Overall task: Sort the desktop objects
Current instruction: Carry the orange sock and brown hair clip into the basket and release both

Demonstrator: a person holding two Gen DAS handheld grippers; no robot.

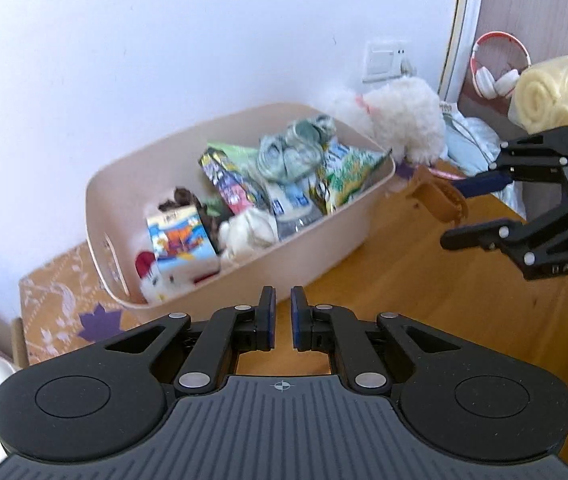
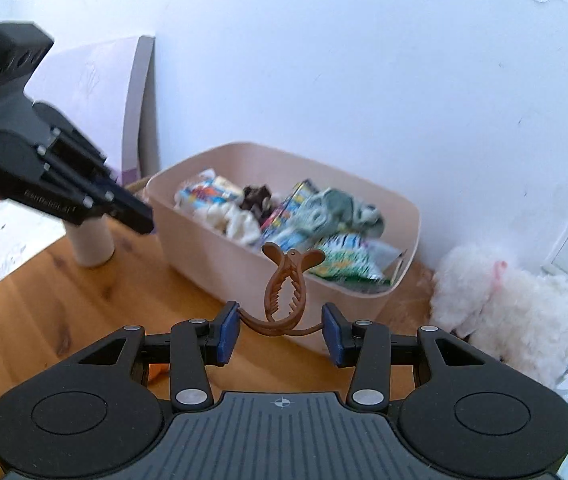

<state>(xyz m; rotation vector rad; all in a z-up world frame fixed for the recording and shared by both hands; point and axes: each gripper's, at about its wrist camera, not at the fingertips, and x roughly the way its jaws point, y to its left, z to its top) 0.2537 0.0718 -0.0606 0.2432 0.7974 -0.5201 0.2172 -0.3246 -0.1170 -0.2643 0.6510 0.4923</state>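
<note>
Beside the pink bin, already heaped with snack packets: brown hair claw gripped in right tongs, undeposited; left tongs closed, empty.

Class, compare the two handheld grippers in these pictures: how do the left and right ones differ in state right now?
The right gripper holds a brown hair claw clip between its pads; the left gripper holds nothing. The right gripper's jaws stand apart around the clip; the left gripper's jaws are shut, leaving just a narrow gap. Both are black with blue pads, above the wooden desk near the beige bin.
</note>
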